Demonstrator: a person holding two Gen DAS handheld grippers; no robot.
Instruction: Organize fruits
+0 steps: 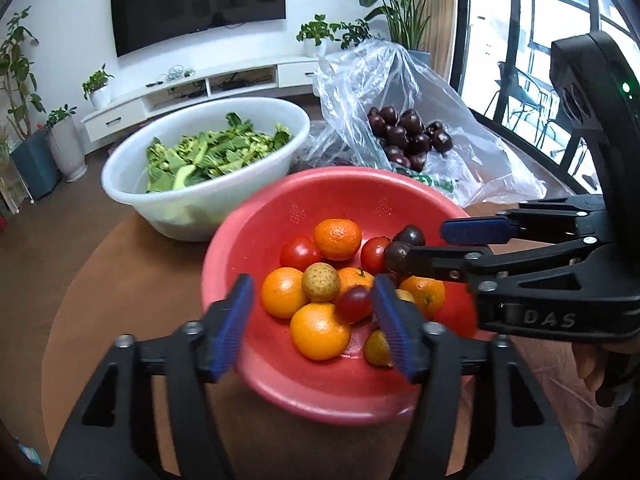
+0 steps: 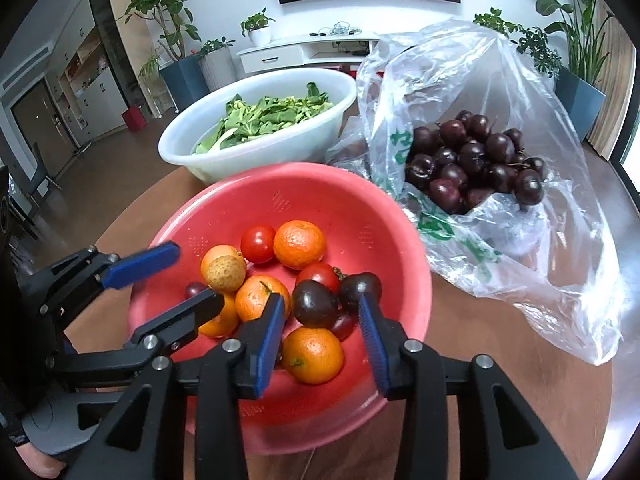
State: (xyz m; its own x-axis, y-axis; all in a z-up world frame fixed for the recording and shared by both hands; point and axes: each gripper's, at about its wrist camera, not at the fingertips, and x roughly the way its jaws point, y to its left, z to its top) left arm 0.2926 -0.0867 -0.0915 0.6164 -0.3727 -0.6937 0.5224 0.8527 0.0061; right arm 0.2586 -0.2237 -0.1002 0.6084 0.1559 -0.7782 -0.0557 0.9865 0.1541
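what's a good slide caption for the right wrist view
Open right gripper poised over dark plums in a red colander of mixed fruit, beside a plastic bag of plums.

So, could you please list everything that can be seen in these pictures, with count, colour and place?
basin: one, white, behind the colander, holds green leafy vegetables.
colander: one, red, at the centre of the brown table.
oranges: about five, orange, in the colander.
tomatoes: at least two, red, in the colander.
speckled fruit: one clearly seen, yellowish, on the oranges.
dark plums: two, dark purple, in the colander near the right gripper.
plastic bag: one, clear with green print, right of the colander, holds many dark purple plums.
television: one, black, on the wall.
potted plants: several, green, around the room.
left gripper: black with blue pads, open over the colander.
right gripper: black with blue pads, open beside the dark plums.
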